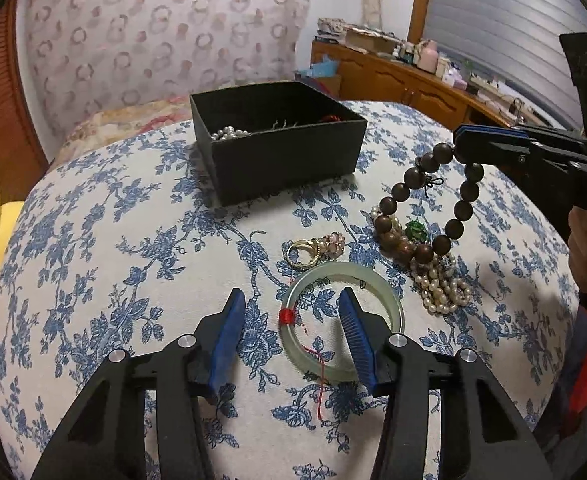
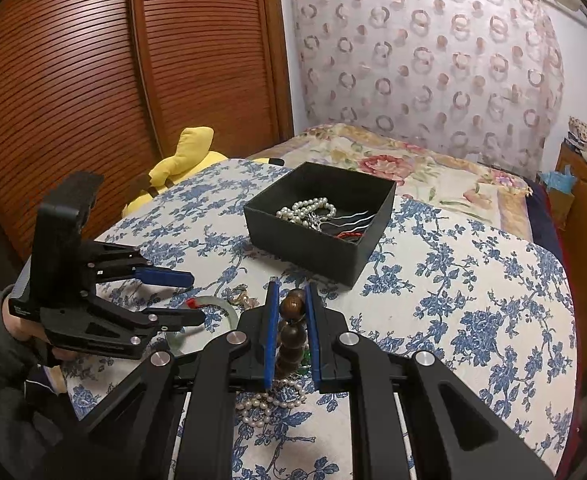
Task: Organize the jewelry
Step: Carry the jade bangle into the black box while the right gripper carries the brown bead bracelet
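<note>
Right claw (image 2: 291, 312) is nearly closed, clamped on one bead of the dark brown wooden bead bracelet (image 1: 433, 200). The loop hangs free below the claw; its lowest beads sit at the remaining heap: cream pearl strand (image 1: 441, 284) and green glass charm (image 1: 416, 231). Pinching a single bead likely lets the loop lift clear of the pile without dragging the pearls.

Left claw (image 1: 291, 320) is about half open, nothing gripped. Its pads straddle the near-left rim of the pale green jade bangle (image 1: 389, 292) with red thread, lying flat on the blue floral bedspread (image 1: 113, 240); one pad is inside the ring, one outside, apparently set up for a rim pinch. No contact can be confirmed.

Black open cardboard box (image 1: 285, 160) sits ahead of both claws, already holding pearls and hairpins. Gold and pink rings (image 1: 313, 252) lie just beyond the bangle.
</note>
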